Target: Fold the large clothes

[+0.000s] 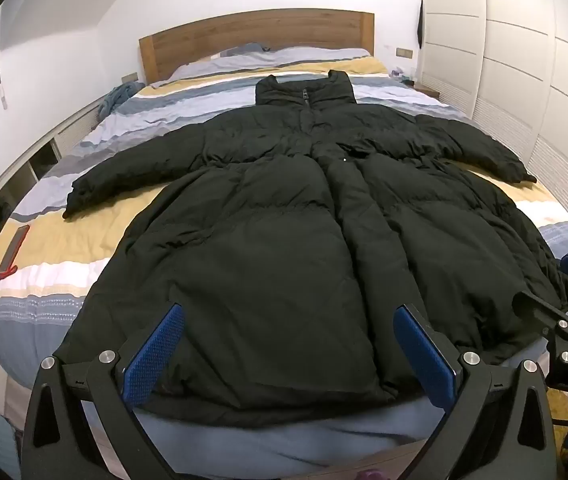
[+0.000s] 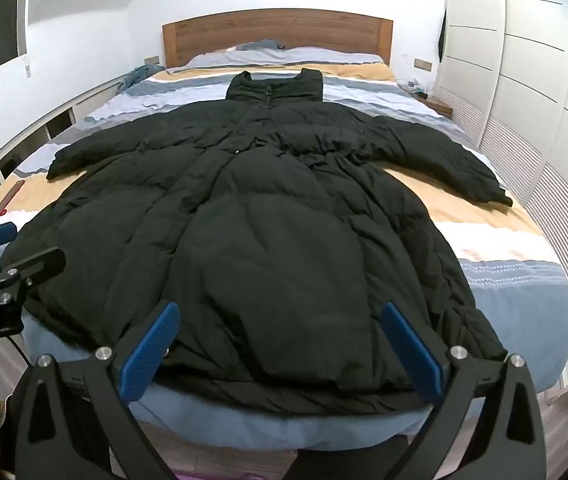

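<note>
A large black puffer coat (image 1: 284, 216) lies flat, front up and zipped, on the striped bed (image 1: 43, 248), collar toward the headboard and both sleeves spread outward. It also shows in the right wrist view (image 2: 267, 220). My left gripper (image 1: 290, 316) is open and empty, hovering above the coat's hem near its left half. My right gripper (image 2: 281, 312) is open and empty above the hem's right half. The right gripper shows at the left wrist view's right edge (image 1: 564, 292), and the left gripper at the right wrist view's left edge (image 2: 7, 252).
A red flat case (image 1: 13, 252) lies on the bed's left side. A wooden headboard (image 1: 255, 36) and pillows are at the far end. White wardrobe doors (image 1: 524, 60) line the right side, and low shelving (image 1: 23, 176) runs along the left.
</note>
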`<state>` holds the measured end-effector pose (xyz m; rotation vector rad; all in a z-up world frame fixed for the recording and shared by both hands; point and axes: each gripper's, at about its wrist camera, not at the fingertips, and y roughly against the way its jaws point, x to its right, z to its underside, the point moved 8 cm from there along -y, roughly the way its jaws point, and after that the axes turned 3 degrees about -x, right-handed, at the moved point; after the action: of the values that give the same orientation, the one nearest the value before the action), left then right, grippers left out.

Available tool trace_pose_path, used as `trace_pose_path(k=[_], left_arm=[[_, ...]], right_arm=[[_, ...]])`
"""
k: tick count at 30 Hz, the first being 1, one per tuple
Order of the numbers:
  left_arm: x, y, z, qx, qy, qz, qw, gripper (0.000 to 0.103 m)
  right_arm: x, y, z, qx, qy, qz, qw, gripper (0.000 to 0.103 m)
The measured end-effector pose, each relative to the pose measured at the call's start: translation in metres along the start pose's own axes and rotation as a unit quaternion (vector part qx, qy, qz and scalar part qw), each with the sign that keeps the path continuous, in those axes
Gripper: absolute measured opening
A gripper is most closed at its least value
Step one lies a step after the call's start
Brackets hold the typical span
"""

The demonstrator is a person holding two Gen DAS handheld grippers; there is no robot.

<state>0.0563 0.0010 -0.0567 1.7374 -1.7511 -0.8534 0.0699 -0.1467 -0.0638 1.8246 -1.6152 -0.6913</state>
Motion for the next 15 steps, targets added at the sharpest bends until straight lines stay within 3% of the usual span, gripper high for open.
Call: trace_pose_path(k=[15], left_arm=[[-0.012,-0.002,0.002,0.002,0.032,-0.004,0.9995,0.102]], right_arm=[[0.001,0.003,0.000,0.003,0.002,0.017,1.000,0.102]])
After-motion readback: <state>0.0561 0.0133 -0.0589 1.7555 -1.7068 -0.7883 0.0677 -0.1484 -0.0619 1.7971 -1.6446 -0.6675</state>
